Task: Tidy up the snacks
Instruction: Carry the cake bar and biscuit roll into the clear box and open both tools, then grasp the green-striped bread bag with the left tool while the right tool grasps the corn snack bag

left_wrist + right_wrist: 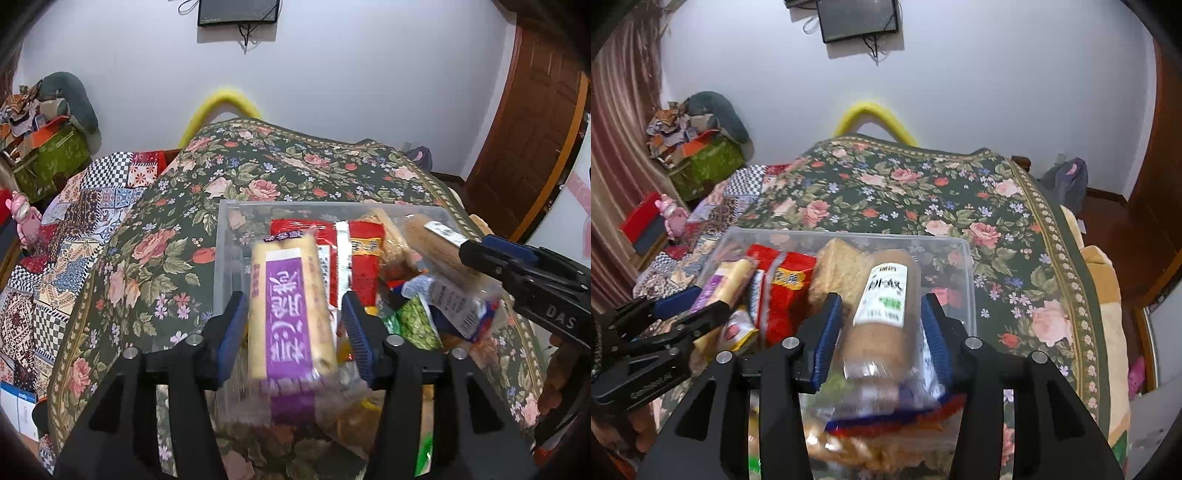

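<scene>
My left gripper is shut on a yellow cake pack with a purple label, held over the clear plastic bin. My right gripper is shut on a brown roll pack with a white label, also over the bin. The bin holds a red snack bag, a green pea packet and other wrapped snacks. In the right wrist view the left gripper with its purple pack shows at the left. In the left wrist view the right gripper shows at the right.
The bin sits on a bed with a dark floral cover. A patchwork quilt lies to the left. Boxes and clutter stand at the far left. A wooden door is at the right, a white wall behind.
</scene>
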{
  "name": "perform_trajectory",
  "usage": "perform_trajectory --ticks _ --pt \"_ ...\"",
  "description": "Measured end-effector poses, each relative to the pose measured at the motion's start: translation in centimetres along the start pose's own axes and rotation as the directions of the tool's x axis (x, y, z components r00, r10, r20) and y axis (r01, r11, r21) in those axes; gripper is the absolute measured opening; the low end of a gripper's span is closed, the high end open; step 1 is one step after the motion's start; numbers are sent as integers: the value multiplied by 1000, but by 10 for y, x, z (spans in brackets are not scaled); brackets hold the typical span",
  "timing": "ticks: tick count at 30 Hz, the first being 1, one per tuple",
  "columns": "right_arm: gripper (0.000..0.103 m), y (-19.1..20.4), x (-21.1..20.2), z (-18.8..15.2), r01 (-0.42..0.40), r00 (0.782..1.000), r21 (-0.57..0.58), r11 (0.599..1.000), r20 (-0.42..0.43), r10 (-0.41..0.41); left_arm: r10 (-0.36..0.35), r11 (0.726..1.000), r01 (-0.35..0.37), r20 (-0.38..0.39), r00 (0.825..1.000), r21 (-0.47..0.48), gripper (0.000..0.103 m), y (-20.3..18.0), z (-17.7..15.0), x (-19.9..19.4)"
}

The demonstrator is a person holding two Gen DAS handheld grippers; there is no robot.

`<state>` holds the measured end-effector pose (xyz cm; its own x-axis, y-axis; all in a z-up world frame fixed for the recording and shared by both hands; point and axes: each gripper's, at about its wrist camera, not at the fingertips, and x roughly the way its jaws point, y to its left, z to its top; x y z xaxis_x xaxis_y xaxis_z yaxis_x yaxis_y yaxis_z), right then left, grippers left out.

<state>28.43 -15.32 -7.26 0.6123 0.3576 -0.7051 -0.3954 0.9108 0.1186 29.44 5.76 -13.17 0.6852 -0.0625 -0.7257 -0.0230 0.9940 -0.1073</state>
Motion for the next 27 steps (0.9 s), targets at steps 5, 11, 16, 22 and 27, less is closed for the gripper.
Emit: perform_trajectory --ticks 5,11,16,22,27 --pt "51 1 -27 -11 -29 999 -25 999 20 30 -18 1000 18 37 999 22 64 -8 -7 -32" --pt "55 -3 -49 -34 -38 999 -49 998 11 39 -47 997 45 27 999 57 72 -23 -29 -55" --pt "61 -11 -53 -55 -49 999 -26 998 -19 48 -61 996 62 -18 998 60 77 -28 -60 -59" --pt "61 -16 -48 -81 -48 996 -13 999 -71 46 -62 992 67 -47 997 111 80 -39 -90 -55" --pt "64 -17 -38 -94 -48 993 2 999 -107 48 -70 990 82 -101 992 117 80 -50 -100 -30"
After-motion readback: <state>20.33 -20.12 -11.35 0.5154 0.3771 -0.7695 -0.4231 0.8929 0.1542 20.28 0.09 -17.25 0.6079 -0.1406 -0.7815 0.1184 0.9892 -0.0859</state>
